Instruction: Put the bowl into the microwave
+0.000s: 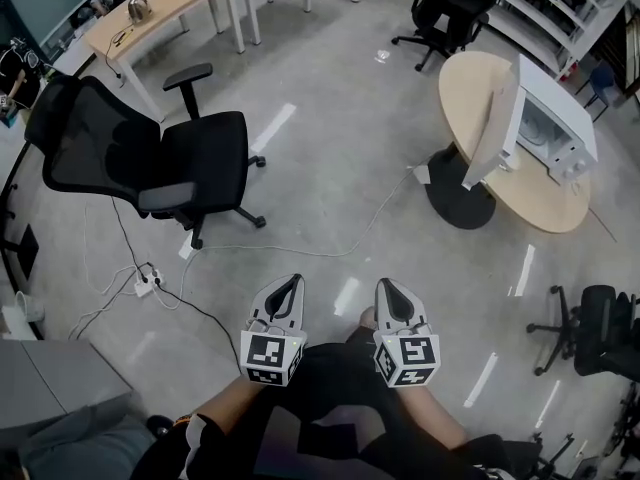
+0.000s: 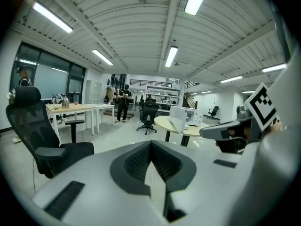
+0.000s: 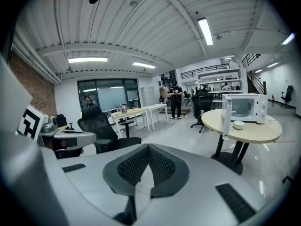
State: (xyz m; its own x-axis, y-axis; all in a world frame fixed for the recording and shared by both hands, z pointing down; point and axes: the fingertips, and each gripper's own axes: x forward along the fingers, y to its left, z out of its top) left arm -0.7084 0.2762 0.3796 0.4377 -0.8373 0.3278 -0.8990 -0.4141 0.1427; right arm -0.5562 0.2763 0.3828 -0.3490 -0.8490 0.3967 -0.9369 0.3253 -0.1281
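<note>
Bowl: small, white, sits on the round table just in front of the microwave, beside its open door. Microwave cavity faces outward, door swung wide. Both grippers are held low near the person's body, well apart from the table, over bare grey floor. Left gripper: jaws clenched tip to tip, nothing between them. Right gripper: the same, pads meeting, empty. A black office chair stands to the left.

Grey tools (black-white marker cubes).
</note>
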